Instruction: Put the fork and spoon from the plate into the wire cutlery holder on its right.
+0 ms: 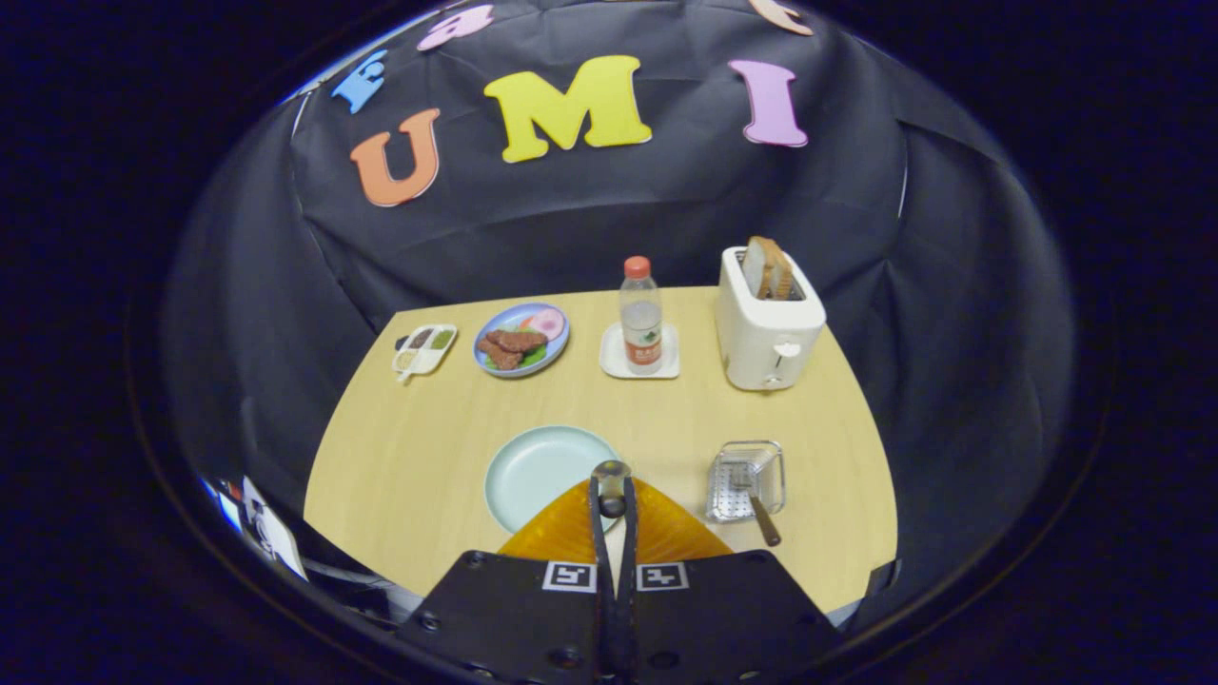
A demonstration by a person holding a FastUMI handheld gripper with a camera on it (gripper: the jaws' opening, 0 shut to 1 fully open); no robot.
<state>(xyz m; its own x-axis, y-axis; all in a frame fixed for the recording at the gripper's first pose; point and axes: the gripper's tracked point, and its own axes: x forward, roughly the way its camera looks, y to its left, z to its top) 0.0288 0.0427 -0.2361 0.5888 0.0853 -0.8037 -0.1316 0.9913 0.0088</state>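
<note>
Nearest the camera, the gripper [612,504] has its fingers drawn almost together, pinching the spoon [610,480] by its neck; the spoon's bowl sticks out just past the fingertips, over the near right rim of the pale green plate [533,466]. Nothing else lies on the plate. Right of the plate, apart from it, sits the wire cutlery holder [747,479], with the fork [758,499] already lying in it, handle tipped out over the near rim. Bare bench [657,409] separates plate and holder. Beyond the plate, well apart, a far row stands: small divided dish [424,348], blue plate of food [521,339], bottle [641,317] on a white coaster [639,354], and white toaster [767,319] holding bread. The bench's right edge runs close beside the holder.
</note>
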